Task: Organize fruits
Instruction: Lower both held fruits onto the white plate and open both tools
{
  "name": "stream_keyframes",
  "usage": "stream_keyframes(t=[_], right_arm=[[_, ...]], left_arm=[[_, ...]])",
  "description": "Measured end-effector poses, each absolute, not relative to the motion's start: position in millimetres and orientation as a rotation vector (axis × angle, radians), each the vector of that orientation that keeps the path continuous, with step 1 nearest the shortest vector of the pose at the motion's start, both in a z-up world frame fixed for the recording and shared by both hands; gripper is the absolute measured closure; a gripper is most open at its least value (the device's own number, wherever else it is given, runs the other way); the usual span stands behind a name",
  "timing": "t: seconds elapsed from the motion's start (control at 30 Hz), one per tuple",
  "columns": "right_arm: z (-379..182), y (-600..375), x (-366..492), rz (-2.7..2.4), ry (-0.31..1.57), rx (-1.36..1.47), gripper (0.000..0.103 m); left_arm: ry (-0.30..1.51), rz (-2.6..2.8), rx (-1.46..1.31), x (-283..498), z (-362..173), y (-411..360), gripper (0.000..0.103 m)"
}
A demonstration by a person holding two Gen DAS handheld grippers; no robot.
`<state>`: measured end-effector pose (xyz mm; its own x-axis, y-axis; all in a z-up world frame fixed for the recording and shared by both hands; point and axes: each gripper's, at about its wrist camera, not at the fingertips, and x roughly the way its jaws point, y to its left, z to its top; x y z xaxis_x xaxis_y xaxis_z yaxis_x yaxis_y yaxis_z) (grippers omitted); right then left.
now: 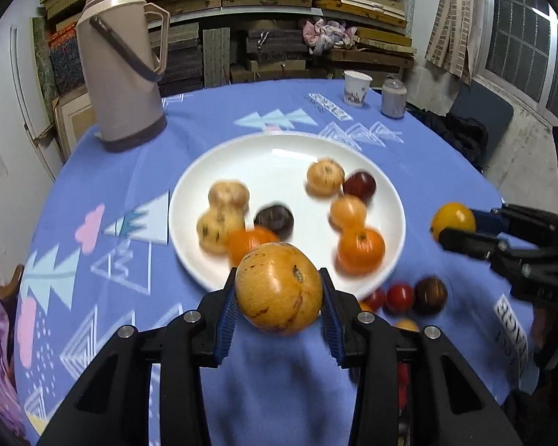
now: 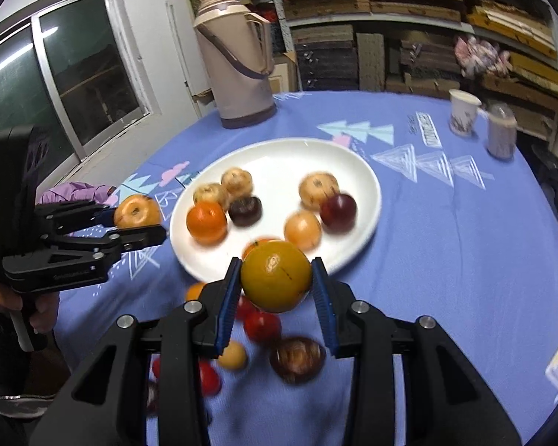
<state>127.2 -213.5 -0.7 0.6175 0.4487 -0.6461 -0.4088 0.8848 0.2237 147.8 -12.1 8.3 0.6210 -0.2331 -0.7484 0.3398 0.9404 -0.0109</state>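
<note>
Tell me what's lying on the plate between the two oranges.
In the right wrist view a dark purple fruit and a pale yellow-orange fruit sit between the oranges on the white plate.

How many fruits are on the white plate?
7, on the round white plate: two orange tangerines, two dark plums, and three tan fruits. The held fruit may hide more.

Both tools are held level, side by side: the left tool [image 1: 279, 290] is clamped around a load, and the right tool [image 2: 275, 282] likewise.
</note>
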Motion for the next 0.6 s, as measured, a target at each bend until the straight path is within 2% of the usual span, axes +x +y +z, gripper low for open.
stream_keyframes(t=[0.23,0.6], right_arm=[[-5,-180,184,0.490,0.773,0.007,0.066],[-33,-154,221,0.477,0.822,-0.070,0.066]], left_arm=[[0.877,-0.272,0.110,212,6,-22,0.062],[0.941,-0.222,0.124,245,-17,-30,0.061]])
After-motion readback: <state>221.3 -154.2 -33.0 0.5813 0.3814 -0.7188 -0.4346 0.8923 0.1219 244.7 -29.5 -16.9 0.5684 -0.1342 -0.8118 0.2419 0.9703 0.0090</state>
